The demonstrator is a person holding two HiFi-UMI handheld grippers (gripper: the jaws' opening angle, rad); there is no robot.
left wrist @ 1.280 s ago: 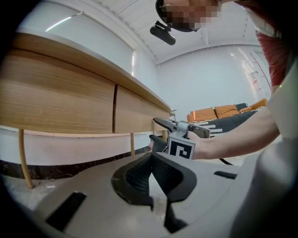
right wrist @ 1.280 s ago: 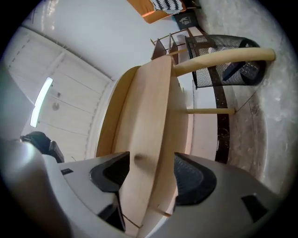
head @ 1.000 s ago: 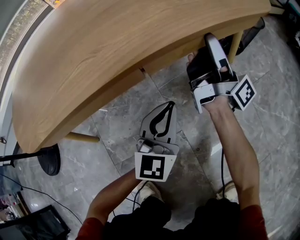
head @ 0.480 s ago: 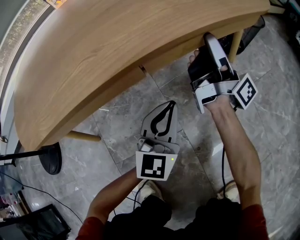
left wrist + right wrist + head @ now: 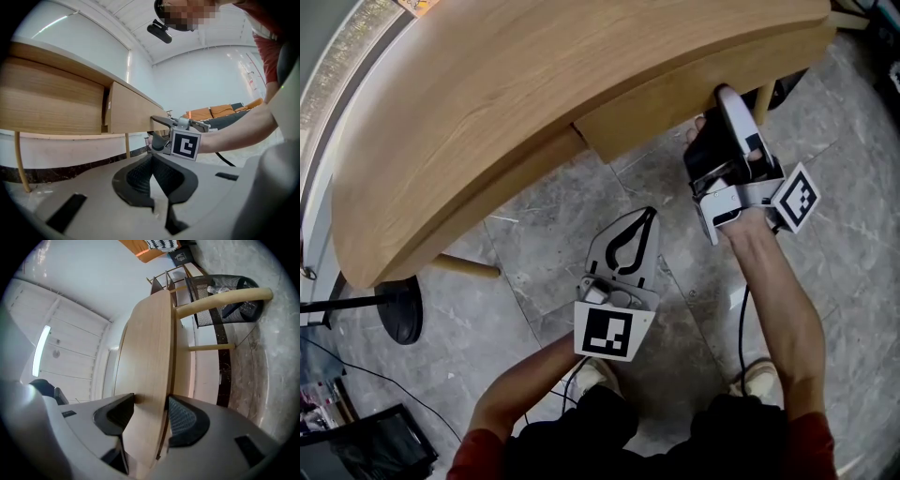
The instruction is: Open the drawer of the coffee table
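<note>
black mesh bin (image 5: 213,317) behind pale table leg (image 5: 234,299)

Coffee table (image 5: 534,84): curved light-wood top on pale round legs (image 5: 464,272). On the top is one small orange-printed item (image 5: 414,5) at the far edge (cut off by the frame, not identifiable). Its drawer (image 5: 675,98) stands out from the apron.

Floor (image 5: 553,253): grey marble-pattern tiles. A round black stand base (image 5: 398,317) sits just beside one leg. A black wire-mesh bin (image 5: 220,298) stands near another.
</note>
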